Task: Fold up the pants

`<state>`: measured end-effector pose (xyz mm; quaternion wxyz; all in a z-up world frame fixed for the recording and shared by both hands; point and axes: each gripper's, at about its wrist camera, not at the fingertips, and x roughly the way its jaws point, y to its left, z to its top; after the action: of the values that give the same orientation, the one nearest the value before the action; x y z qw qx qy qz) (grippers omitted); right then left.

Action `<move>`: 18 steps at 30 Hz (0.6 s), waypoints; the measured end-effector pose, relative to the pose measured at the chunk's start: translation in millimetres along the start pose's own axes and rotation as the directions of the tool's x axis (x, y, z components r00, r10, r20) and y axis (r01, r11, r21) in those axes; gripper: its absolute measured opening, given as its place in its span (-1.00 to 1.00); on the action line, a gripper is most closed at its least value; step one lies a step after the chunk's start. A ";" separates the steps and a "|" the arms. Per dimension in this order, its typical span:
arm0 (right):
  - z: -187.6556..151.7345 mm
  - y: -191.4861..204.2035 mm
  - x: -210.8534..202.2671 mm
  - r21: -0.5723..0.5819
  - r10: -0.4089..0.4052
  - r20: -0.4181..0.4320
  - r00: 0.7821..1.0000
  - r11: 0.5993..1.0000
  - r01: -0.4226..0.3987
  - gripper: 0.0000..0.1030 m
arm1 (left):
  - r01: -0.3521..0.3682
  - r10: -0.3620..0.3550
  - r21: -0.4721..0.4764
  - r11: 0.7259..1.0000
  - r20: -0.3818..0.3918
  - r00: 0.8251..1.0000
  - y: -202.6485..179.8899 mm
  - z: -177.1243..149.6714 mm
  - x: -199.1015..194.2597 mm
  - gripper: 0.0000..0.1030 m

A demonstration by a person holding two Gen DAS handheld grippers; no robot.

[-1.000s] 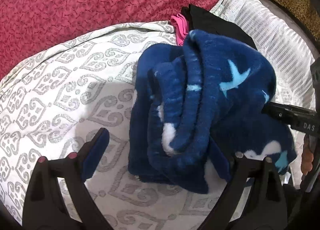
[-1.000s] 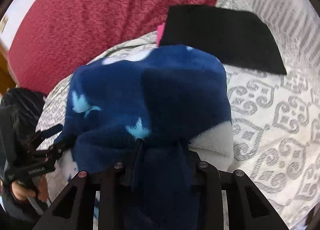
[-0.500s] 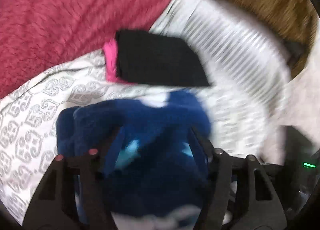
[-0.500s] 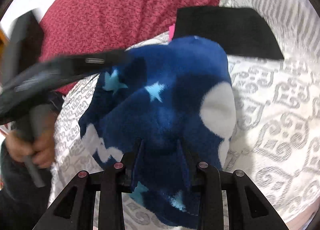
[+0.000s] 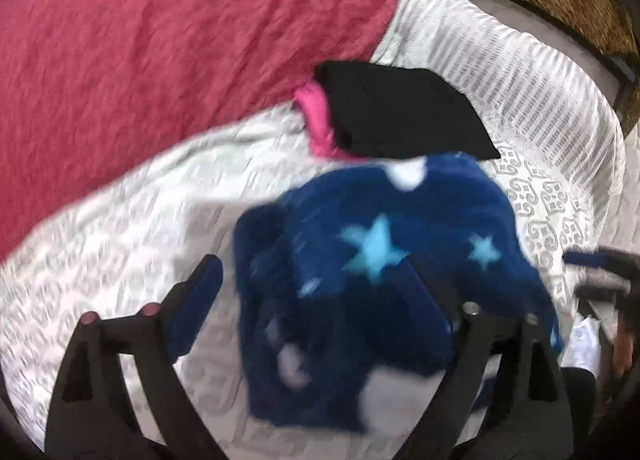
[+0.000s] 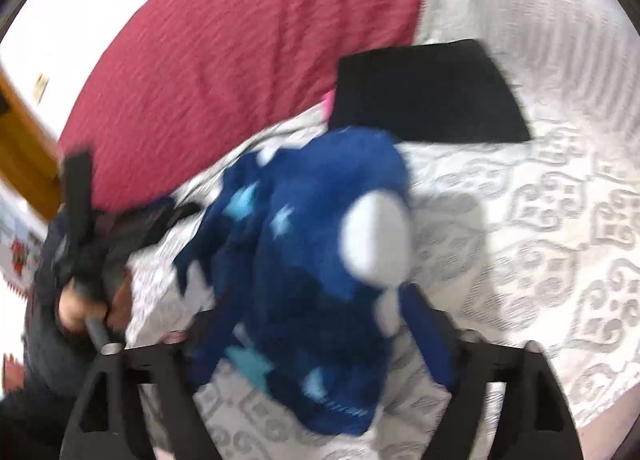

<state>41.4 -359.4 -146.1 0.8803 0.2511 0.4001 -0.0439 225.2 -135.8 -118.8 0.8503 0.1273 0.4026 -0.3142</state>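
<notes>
- Left wrist view: looks forward and down along the left gripper [image 5: 312,292], fingers at bottom edge, spread wide. Close over the blue star pants [image 5: 384,268], bundle between and just past the fingertips. Motion blur.
- Beyond the fingers: patterned white bedspread [image 5: 132,220], black folded garment [image 5: 400,112], red pillow [image 5: 168,28] upper left.
- Right wrist view: same setup on the right gripper [image 6: 304,324], close, pants [image 6: 316,244] between the fingers. Blurred too.
- Shared: pants, black garment [image 6: 428,92], red pillow [image 6: 224,44], bedspread [image 6: 560,228].
- Left gripper [image 6: 80,212] visible left of the right fingers; views come from opposite sides of the bundle.
</notes>
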 end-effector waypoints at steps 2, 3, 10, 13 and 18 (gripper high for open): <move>5.8 -11.6 6.1 0.066 0.018 -0.044 0.999 0.998 -0.015 0.66 | 0.009 -0.015 -0.072 0.997 -0.084 0.996 16.5 -10.9 14.9 0.77; 7.0 -16.6 11.3 0.100 0.045 -0.068 0.997 0.994 -0.038 0.66 | 0.017 -0.032 -0.112 0.994 -0.131 0.991 23.9 -18.5 25.5 0.78; 0.5 -41.4 47.0 0.265 0.114 -0.178 0.977 0.962 -0.064 0.66 | 0.185 -0.251 -0.298 0.937 -0.200 0.947 44.9 -38.5 63.8 0.99; -2.5 -48.3 52.8 0.286 0.114 -0.199 0.973 0.957 -0.054 0.66 | 0.227 -0.308 -0.347 0.910 -0.197 0.931 47.9 -43.5 68.8 1.00; -3.2 -57.6 64.4 0.330 0.159 -0.209 0.965 0.940 -0.084 0.73 | 0.270 -0.357 -0.363 0.892 -0.196 0.913 50.0 -48.6 72.3 1.00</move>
<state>66.7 -400.0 -218.1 0.7762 0.4175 0.4718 -0.0233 262.2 -105.7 -207.2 0.7374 -0.0436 0.5714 -0.3575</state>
